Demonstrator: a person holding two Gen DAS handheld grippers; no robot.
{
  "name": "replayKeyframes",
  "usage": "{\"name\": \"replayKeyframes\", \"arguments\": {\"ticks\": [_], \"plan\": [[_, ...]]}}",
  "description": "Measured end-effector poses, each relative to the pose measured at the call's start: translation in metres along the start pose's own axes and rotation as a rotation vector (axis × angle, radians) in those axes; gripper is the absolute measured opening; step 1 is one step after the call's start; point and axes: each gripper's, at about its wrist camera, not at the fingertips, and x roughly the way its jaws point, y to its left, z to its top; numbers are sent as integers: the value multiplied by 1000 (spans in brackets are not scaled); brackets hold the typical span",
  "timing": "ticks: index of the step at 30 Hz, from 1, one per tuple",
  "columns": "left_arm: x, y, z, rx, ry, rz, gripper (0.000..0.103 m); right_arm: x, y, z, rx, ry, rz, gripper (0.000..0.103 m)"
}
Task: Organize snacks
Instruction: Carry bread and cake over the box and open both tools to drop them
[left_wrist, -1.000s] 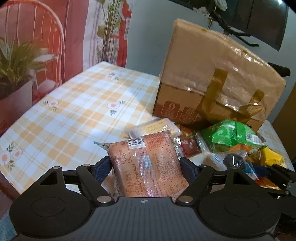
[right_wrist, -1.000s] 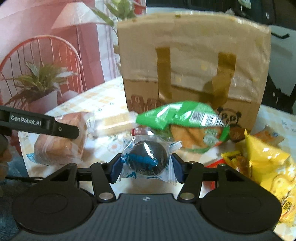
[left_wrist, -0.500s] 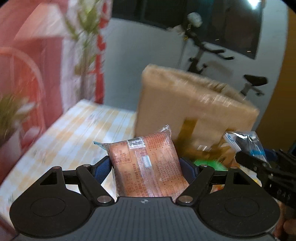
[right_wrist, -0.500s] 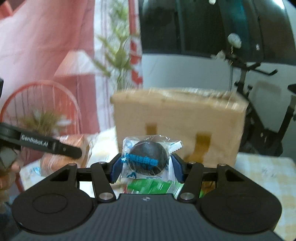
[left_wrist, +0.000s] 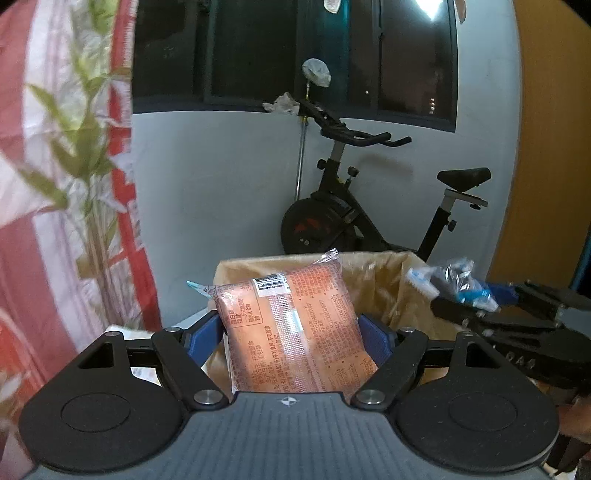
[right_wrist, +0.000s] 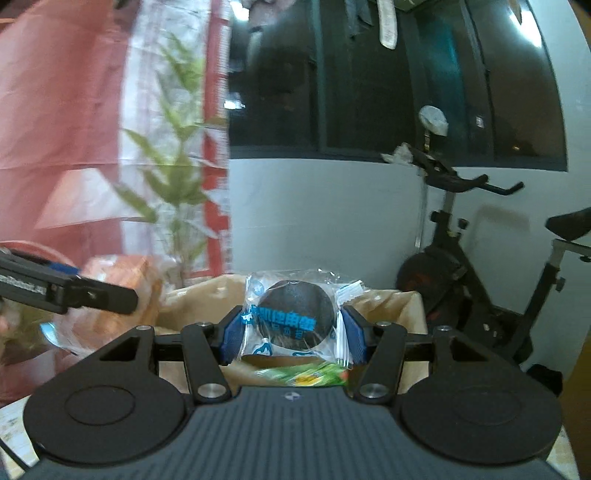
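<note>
My left gripper (left_wrist: 291, 334) is shut on an orange snack packet (left_wrist: 291, 328) and holds it up in front of the open top of the tan bag (left_wrist: 384, 284). My right gripper (right_wrist: 291, 334) is shut on a dark round cake in a clear blue-printed wrapper (right_wrist: 293, 317), just above the bag's rim (right_wrist: 391, 306). The right gripper with its cake also shows at the right of the left wrist view (left_wrist: 458, 286). The left gripper's packet shows at the left of the right wrist view (right_wrist: 118, 291). A green snack bag (right_wrist: 306, 374) peeks below the cake.
A black exercise bike (left_wrist: 373, 206) stands behind the bag against a pale wall. A red and white curtain (left_wrist: 55, 184) and a leafy plant (right_wrist: 173, 192) are at the left. A dark window (right_wrist: 388, 74) is above.
Both grippers have risen from the table with their snacks to the level of the bag's open top. The snack pile on the table has dropped out of view.
</note>
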Motion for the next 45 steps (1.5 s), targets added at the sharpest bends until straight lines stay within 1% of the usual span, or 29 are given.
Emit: {"name": "replayKeyframes", "arguments": {"ticks": [3,8,11,15,20,22,23,24,26,28,30,33,37,41,45], "plan": [[25,-3,12,-3,19,-21,82,22,-16,3,47,53,-34,58],[62,0,18,-14,55,-43,82,50,-36,-2,121,137,-72,58],[79,-2,17,8,80,-33,82,58,-43,-8,138,179,-93,58],[90,-5,13,31,95,-21,82,66,-47,-13,146,214,-97,58],[96,-5,9,11,94,-2,84,67,-43,-18,107,233,-101,60],[94,-4,8,1,98,-9,88,67,-41,-18,90,237,-97,64],[92,-3,7,0,94,-10,89,66,-40,-18,84,238,-100,64],[89,-2,6,2,89,-8,89,65,-39,-18,81,241,-103,68],[85,-1,4,6,88,5,89,62,-38,-17,85,231,-100,70],[77,0,4,9,82,10,89,57,-36,-16,84,222,-97,78],[67,3,2,3,65,20,89,52,-32,-14,75,209,-88,79],[46,8,-1,0,33,14,89,41,-25,-10,52,194,-54,79],[17,14,-9,-2,-8,37,89,23,-17,-7,33,158,-25,79],[-9,25,-22,-43,-12,24,89,8,-7,-6,35,138,10,79],[-29,36,-41,-84,-14,27,89,-8,2,-11,25,120,44,79]]}}
